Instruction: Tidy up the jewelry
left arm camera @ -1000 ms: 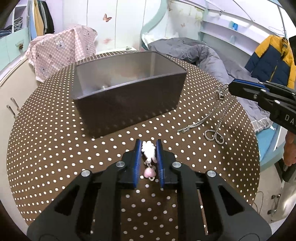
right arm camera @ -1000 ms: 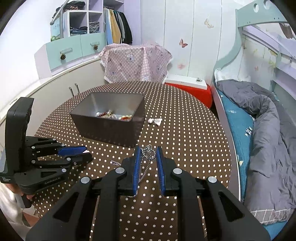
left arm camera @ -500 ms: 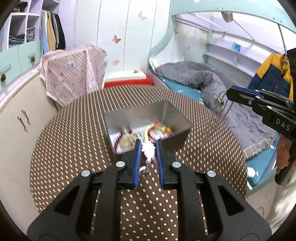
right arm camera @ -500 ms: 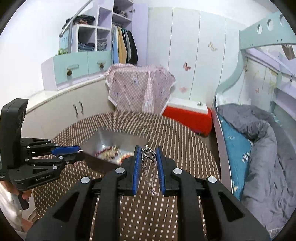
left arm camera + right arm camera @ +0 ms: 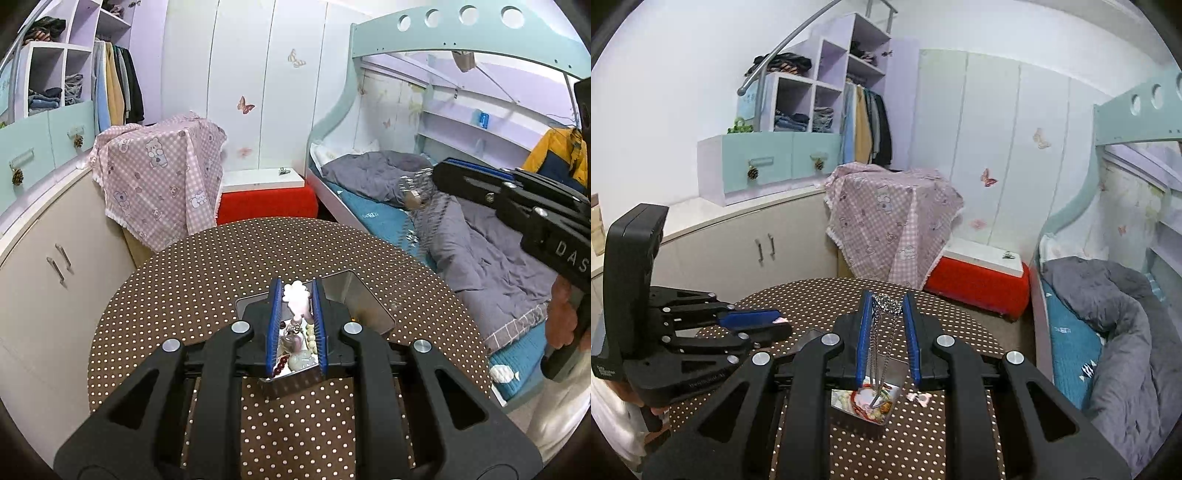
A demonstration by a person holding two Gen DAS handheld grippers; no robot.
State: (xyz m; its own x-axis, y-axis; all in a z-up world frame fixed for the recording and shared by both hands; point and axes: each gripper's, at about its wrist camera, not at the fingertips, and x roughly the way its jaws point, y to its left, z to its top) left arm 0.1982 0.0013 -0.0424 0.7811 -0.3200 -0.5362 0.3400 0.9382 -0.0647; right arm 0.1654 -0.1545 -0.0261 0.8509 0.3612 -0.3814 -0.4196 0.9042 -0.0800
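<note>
My left gripper (image 5: 295, 291) is shut on a white and pink charm (image 5: 297, 299) and holds it high above the open grey metal box (image 5: 364, 299). Beads and other jewelry (image 5: 295, 352) lie in the box. My right gripper (image 5: 885, 301) is shut on a silver chain (image 5: 884, 304), which hangs down toward the box (image 5: 897, 369) below. The right gripper also shows in the left wrist view (image 5: 439, 173), with the blurred chain (image 5: 415, 188) at its tip. The left gripper shows at the left of the right wrist view (image 5: 775, 317).
The box stands on a round table with a brown dotted cloth (image 5: 207, 273). A small pink bow piece (image 5: 919, 397) lies on the cloth to the right of the box. A cabinet (image 5: 48, 266), a red chest (image 5: 266, 201) and a bed (image 5: 480, 254) surround the table.
Both grippers have risen well above the table, each still holding its piece. The box now lies below them, and the chain has left the cloth and hangs free.
</note>
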